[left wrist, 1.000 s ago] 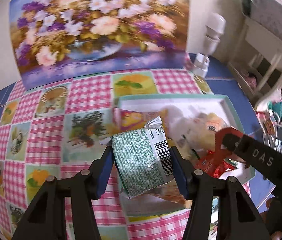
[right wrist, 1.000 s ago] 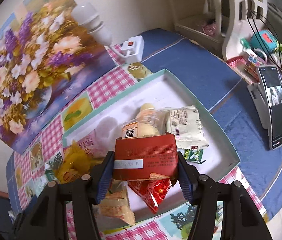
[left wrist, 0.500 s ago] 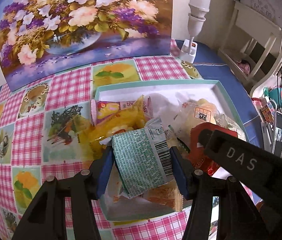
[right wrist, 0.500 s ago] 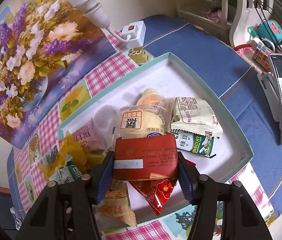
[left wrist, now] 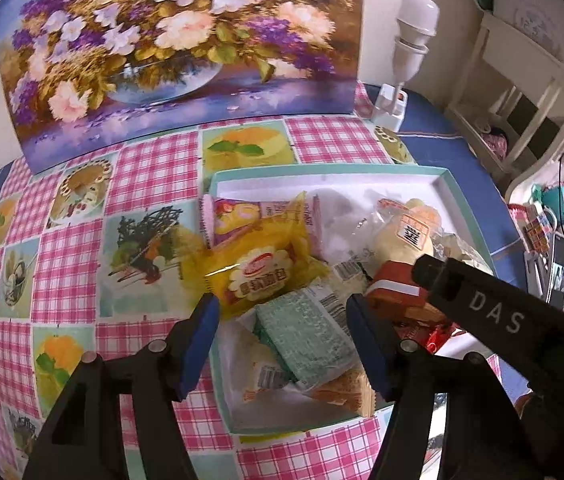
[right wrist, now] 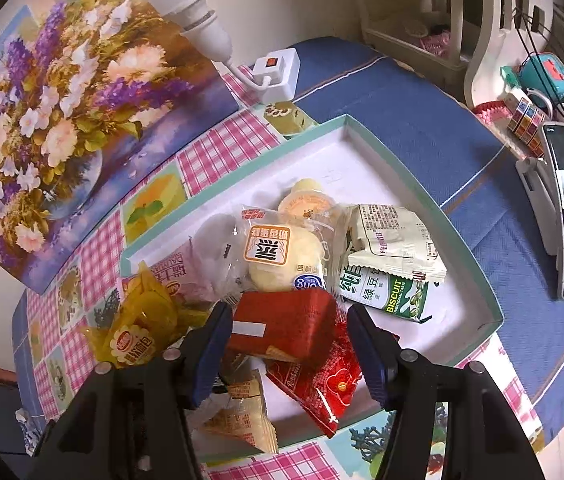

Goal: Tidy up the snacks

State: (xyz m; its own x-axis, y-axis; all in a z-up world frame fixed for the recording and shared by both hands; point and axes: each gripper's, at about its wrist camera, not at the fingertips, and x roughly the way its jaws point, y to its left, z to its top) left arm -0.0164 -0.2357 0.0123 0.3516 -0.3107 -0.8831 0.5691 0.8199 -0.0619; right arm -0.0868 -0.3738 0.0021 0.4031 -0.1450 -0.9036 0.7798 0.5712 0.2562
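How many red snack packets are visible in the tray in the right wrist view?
2. One red packet lies between the right gripper's fingers; the red flower-printed packet lies partly under it, near the tray's front rim. Others may be hidden under the pile.

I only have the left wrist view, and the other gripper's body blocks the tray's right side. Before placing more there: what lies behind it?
Observer: A green BISCUIT packet lies there, with a pale packet overlapping its top edge.
Operator: Any bare floor on that side?
Observer: Yes, the tray is bare between that green packet and its right wall.
Operator: Is the red packet gripped?
Observer: It looks loose. The red packet lies tilted on the pile between the right gripper fingers, with a gap at one finger.
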